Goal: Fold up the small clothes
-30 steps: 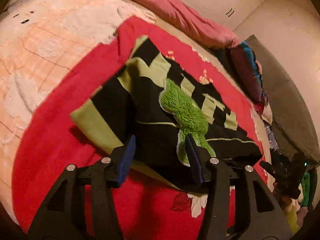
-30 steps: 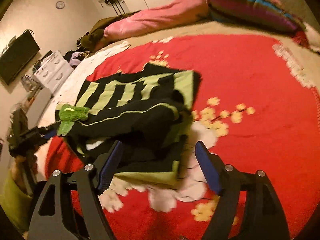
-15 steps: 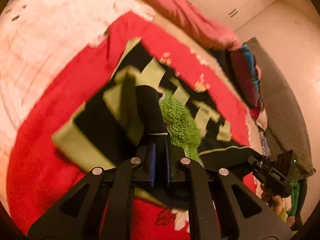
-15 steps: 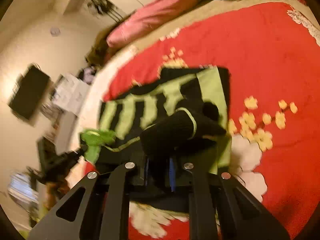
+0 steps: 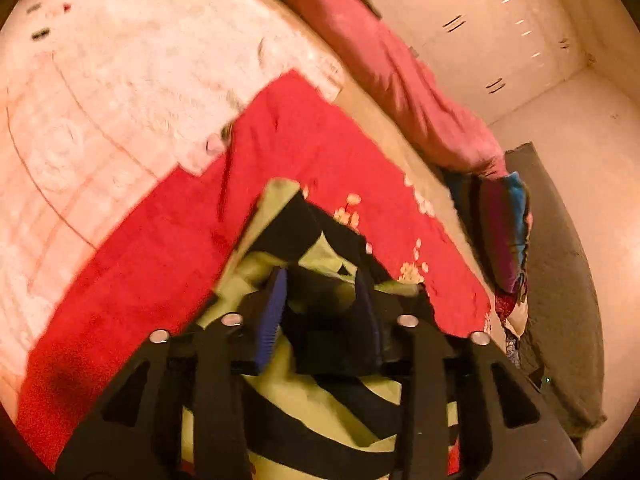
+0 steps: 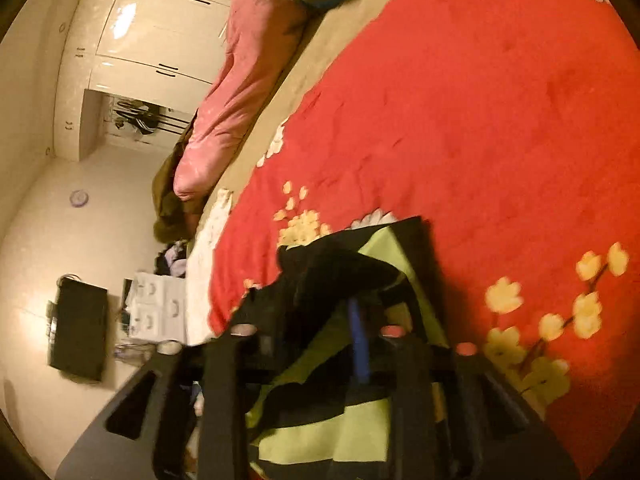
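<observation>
A small black garment with light-green stripes (image 5: 320, 256) lies bunched on a red flowered blanket (image 5: 168, 248). My left gripper (image 5: 322, 304) is partly open, its blue pads (image 5: 274, 312) either side of a black fold without pinching it. The garment also shows in the right wrist view (image 6: 384, 256). My right gripper (image 6: 320, 320) sits over it, with one blue pad (image 6: 360, 344) showing and black cloth draped across the jaws; the frame does not show whether they are shut.
A pink bolster (image 5: 400, 80) and striped cushion (image 5: 504, 224) lie along the bed's far edge. A white quilt (image 5: 100, 92) covers the left part of the bed. White wardrobes (image 6: 132, 36), a black TV (image 6: 78, 328) and white drawers (image 6: 160, 308) stand beyond.
Both grippers closed on the garment's near edge and carried it up and forward over itself. The left gripper has since opened partly. Both views have tilted.
</observation>
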The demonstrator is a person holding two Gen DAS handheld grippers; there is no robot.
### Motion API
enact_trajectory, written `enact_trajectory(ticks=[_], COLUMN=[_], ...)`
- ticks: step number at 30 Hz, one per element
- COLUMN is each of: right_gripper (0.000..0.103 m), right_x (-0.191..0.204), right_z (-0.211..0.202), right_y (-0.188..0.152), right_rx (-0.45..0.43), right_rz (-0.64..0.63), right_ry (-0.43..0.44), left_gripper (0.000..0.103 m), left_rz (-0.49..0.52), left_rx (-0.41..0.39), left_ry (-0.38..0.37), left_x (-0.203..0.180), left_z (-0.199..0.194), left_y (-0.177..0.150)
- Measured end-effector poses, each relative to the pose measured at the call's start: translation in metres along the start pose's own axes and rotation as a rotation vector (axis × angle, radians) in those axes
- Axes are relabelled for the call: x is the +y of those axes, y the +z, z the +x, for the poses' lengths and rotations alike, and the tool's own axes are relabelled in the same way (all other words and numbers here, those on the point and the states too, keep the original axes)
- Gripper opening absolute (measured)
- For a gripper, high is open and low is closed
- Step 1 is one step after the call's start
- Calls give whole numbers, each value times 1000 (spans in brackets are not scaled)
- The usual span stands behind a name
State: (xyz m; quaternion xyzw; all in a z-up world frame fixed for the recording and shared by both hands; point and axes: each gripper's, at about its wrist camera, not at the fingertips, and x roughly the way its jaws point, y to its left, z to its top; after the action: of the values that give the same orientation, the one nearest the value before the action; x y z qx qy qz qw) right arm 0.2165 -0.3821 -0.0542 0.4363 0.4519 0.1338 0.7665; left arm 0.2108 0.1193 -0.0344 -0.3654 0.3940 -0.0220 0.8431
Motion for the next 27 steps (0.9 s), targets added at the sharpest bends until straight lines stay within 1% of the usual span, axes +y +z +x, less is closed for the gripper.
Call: enact_trajectory(ticks=[1, 3, 4, 5, 7, 8, 9, 11, 12, 13, 15, 16, 17, 18, 19, 20, 22, 24, 26, 27], right_gripper=[59, 78, 78, 78, 78, 79, 81, 85, 86, 86, 87, 88, 88, 88, 88, 89, 90, 90, 91, 91], right_x=[-2, -9, -12, -13, -11, -7, -4, 7, 13, 18, 26, 29, 30, 31, 31, 33, 37, 40, 39, 38], right_z=[-4, -16, -23, -26, -34, -36, -37, -37, -35, -33, -27, -21, -15, -11, -6, -2, 8, 11, 19, 21], right_y=[-2, -2, -2, -2, -4, -7, -10, -18, -23, -29, -39, -43, -45, -46, -46, -47, -46, -47, -44, -43], right_rx=[-20, -81, -107, -114, -112, -108, -99, -75, -64, -54, -41, -31, -21, -13, 3, 11, 13, 15, 31, 37], right_rz=[-8, -28, -39, -52, -134, -192, -250, -374, -435, -489, -585, -614, -618, -612, -599, -597, -616, -646, -659, -651], right_ry=[21, -9, -14, -18, -59, -85, -110, -178, -203, -220, -264, -286, -291, -285, -269, -269, -296, -317, -345, -348], left_gripper=[31, 31, 31, 31, 32, 34, 36, 39, 42, 43, 51, 52, 55, 57, 57, 58, 58, 64, 64, 64], left_rz=[14, 58, 95, 127, 213, 275, 365, 491, 579, 632, 783, 840, 916, 959, 1028, 1066, 1138, 1197, 1187, 1160], left_rx=[-16, -40, -47, -49, -44, -43, -42, -33, -23, -18, -4, -1, 7, 14, 26, 37, 45, 42, 55, 69], left_ry=[0, 42, 78, 100, 157, 192, 231, 280, 321, 346, 400, 422, 451, 471, 507, 518, 515, 496, 476, 449], left_x=[2, 4, 4, 4, 1, -3, -10, -18, -26, -30, -45, -50, -57, -61, -67, -70, -76, -81, -81, -79], left_z=[-5, -12, -16, -18, -19, -18, -17, -13, -9, -5, 5, 10, 18, 25, 37, 45, 56, 64, 69, 73], left_y=[-1, -2, -5, -7, -13, -16, -22, -30, -36, -40, -49, -52, -55, -55, -56, -56, -57, -57, -56, -53])
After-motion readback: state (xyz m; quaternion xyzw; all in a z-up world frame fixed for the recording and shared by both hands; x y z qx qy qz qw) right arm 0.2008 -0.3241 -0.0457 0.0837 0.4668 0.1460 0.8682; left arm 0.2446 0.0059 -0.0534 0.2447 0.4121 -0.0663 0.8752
